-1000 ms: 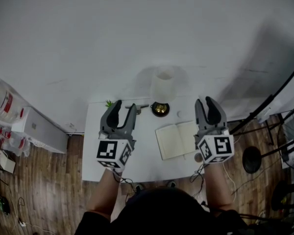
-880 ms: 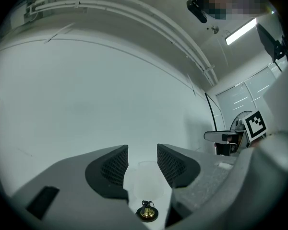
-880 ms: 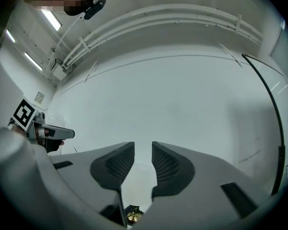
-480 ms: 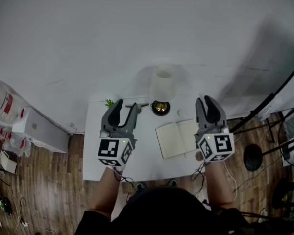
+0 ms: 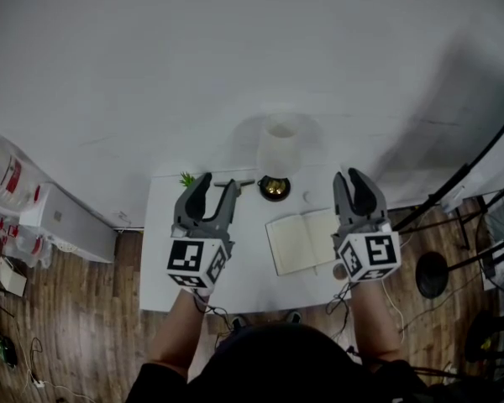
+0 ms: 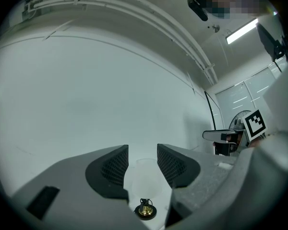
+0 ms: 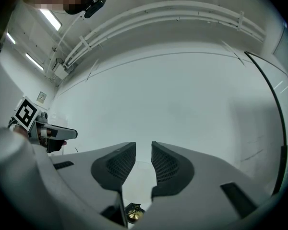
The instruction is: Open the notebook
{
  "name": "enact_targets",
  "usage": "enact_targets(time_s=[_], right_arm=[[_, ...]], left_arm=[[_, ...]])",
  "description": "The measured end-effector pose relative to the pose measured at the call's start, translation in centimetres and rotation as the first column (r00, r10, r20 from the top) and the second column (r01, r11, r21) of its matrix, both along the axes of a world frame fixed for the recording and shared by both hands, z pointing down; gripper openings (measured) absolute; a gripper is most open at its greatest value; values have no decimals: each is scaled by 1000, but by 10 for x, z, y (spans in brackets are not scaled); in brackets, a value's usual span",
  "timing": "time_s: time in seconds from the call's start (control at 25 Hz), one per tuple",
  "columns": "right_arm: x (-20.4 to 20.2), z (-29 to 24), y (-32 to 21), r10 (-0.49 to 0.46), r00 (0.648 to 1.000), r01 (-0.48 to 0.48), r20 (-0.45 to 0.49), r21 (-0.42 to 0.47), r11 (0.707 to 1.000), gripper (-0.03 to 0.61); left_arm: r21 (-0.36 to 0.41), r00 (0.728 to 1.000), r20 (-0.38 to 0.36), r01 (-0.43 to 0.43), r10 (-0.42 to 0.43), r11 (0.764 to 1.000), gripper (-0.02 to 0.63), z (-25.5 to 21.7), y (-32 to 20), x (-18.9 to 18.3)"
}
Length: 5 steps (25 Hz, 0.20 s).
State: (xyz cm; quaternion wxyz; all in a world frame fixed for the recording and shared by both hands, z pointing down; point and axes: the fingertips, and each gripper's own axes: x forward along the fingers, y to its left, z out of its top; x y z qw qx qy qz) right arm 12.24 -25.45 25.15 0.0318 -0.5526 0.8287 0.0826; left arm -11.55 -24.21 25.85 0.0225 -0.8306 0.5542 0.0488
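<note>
Right gripper narrower (above open notebook)

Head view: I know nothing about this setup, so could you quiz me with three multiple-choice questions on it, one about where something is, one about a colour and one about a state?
1. Where does the cream-paged paper notebook lie on the white rectangular table?
A) on its left half
B) on its right half
C) hanging off the front edge

2. What colour is the small metal bell on its black base?
A) red
B) blue
C) gold

3. What state is the notebook in?
A) open flat, pages up
B) shut
C) standing on edge

Answers:
1 B: it lies right of the table's middle.
2 C: the bell shines gold.
3 A: two bare pages show either side of the spine.
</note>
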Motion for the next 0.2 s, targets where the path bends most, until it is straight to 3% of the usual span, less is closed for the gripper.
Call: enact_targets(time_s=[0.2], right_arm=[[4, -5, -7, -4, 1000, 4, -5, 15, 1000, 91]], left_arm=[[12, 1000, -3, 2, -2, 1000, 184, -3, -6, 5]])
